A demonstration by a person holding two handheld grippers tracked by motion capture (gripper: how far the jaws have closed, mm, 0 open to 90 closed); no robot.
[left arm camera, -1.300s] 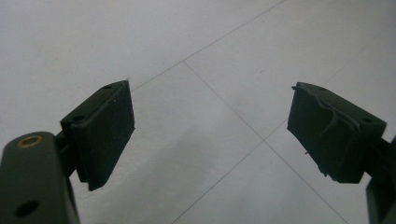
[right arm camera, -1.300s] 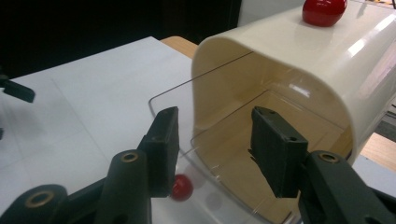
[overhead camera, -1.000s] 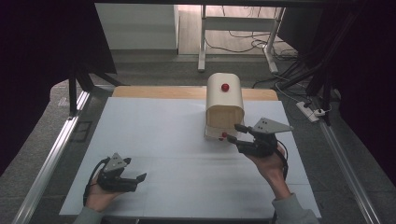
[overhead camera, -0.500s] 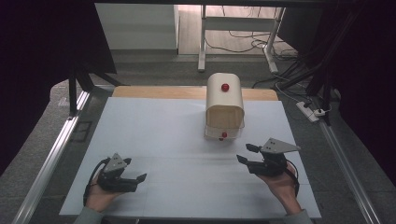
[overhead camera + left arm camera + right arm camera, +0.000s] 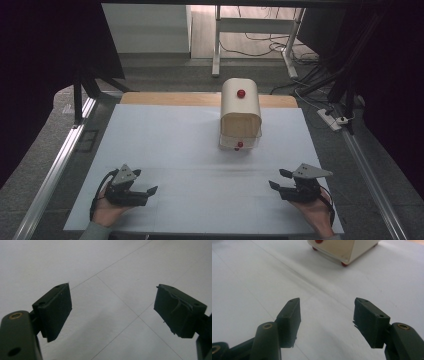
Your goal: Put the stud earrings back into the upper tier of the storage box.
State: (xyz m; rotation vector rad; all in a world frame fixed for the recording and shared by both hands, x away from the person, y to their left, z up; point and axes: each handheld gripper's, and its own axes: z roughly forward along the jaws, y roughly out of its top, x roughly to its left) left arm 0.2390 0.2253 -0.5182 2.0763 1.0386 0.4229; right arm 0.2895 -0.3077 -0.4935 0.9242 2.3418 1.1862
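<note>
White table [image 5: 165, 145] bears box [image 5: 241, 112]; right gripper [image 5: 278, 179] opening, empty.

A small box [image 5: 240, 115] with a rounded top stands on the table [image 5: 165, 145], toward the far edge and a little right of the middle. The left gripper [image 5: 146, 191] rests near the front left corner, the right gripper [image 5: 278, 179] near the front right one, well apart, both well short of the box. A power strip [image 5: 336, 120] lies on the floor beyond the table's right side
</note>
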